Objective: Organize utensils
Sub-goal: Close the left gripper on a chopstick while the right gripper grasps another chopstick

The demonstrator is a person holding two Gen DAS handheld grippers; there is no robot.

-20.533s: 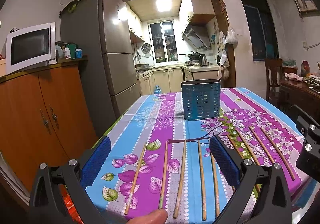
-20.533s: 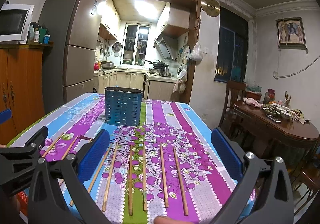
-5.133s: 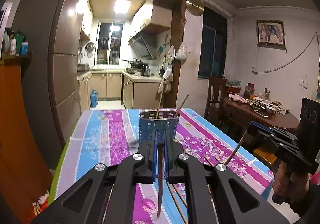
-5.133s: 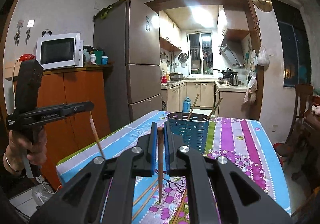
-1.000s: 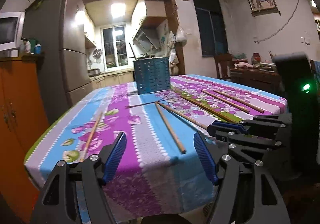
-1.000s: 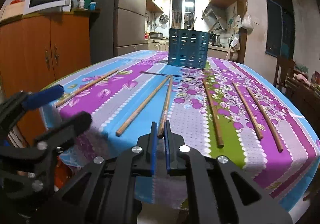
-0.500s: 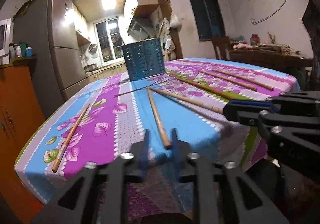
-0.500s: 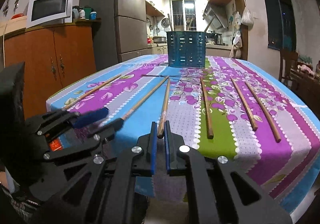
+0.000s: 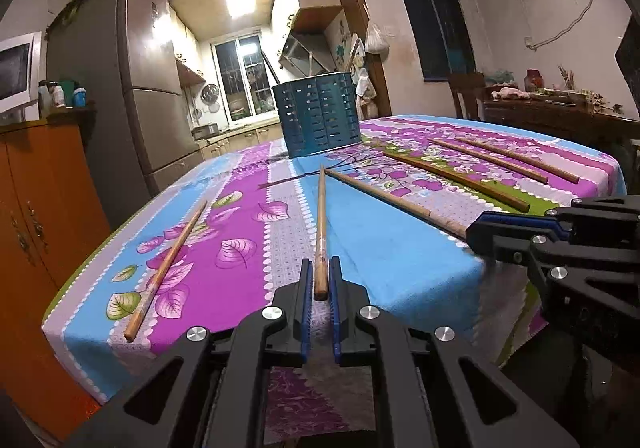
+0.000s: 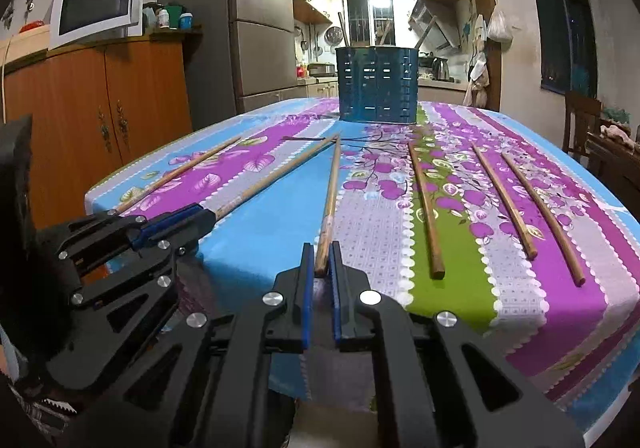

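A blue slotted utensil holder (image 9: 318, 115) stands at the far end of the table (image 9: 400, 244) and also shows in the right wrist view (image 10: 377, 83), with chopsticks sticking out of it. My left gripper (image 9: 320, 280) is shut on the near end of a wooden chopstick (image 9: 321, 215) that lies on the cloth. My right gripper (image 10: 321, 262) is shut on the near end of another chopstick (image 10: 332, 191). Each gripper shows in the other's view, the right (image 9: 492, 232) and the left (image 10: 188, 219). Several more chopsticks lie loose, such as one at the left (image 9: 168, 252).
Loose chopsticks (image 10: 426, 207) lie to the right on the flowered cloth. An orange cabinet (image 10: 100, 119) with a microwave (image 10: 96, 7) and a fridge (image 10: 256, 27) stand left of the table. A chair (image 10: 580, 123) and a sideboard (image 9: 560, 119) stand to the right.
My left gripper, open a second ago, has shut on the chopstick's near end. The right gripper stays shut on its chopstick. Both sit low at the table's near edge.
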